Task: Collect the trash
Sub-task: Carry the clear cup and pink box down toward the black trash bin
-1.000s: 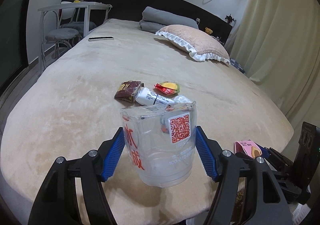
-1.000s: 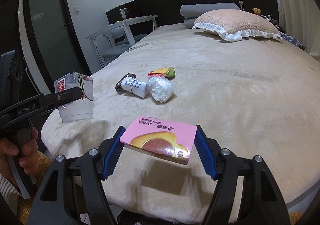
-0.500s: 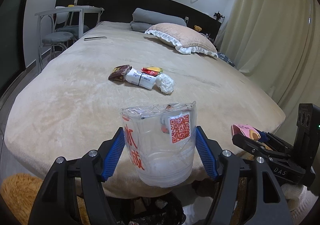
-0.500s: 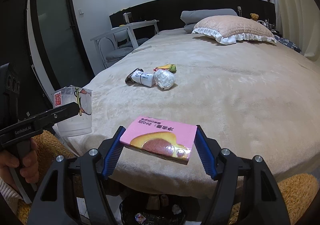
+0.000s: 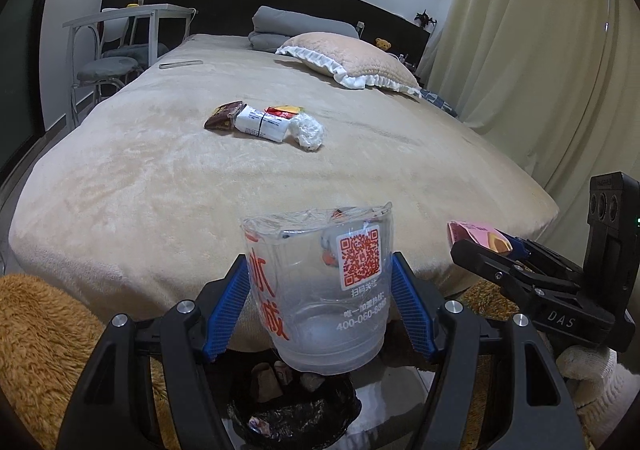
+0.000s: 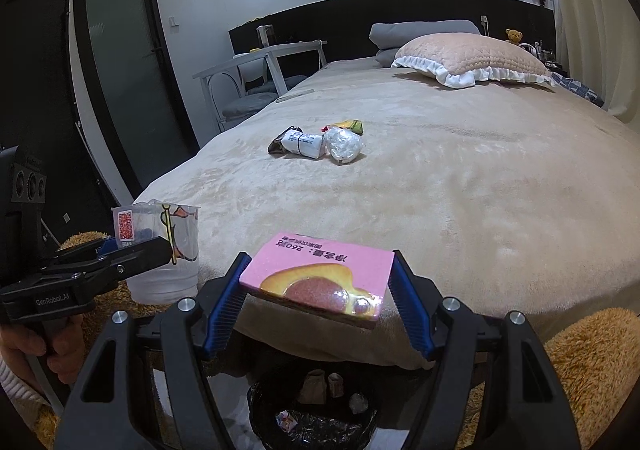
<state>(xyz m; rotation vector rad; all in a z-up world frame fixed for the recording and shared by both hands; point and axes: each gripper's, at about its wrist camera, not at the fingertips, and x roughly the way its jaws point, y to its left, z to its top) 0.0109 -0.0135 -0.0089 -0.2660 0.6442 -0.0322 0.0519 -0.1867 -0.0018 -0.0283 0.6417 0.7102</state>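
My left gripper (image 5: 320, 306) is shut on a clear plastic cup (image 5: 320, 290) with red print and a QR label, held above a black-lined trash bin (image 5: 292, 410) at the bed's foot. My right gripper (image 6: 318, 298) is shut on a pink snack box (image 6: 320, 276), also above the bin (image 6: 312, 418). On the bed lie a brown wrapper (image 5: 223, 115), a white packet (image 5: 262, 123), a red-yellow wrapper (image 5: 285, 111) and a crumpled clear plastic ball (image 5: 307, 131). The cup shows in the right wrist view (image 6: 160, 246) and the box in the left wrist view (image 5: 478, 240).
The beige bed (image 5: 160, 185) fills the view, with pillows (image 5: 352, 57) at its head and a phone-like bar (image 5: 180, 64) near the left edge. A white desk and chairs (image 5: 116, 45) stand left. Curtains (image 5: 540, 49) hang right. An orange fluffy rug (image 5: 36, 338) surrounds the bin.
Both grippers have pulled back from the bed and lowered, still holding the cup and the box. The bed's foot edge and the trash bin below have come into view.
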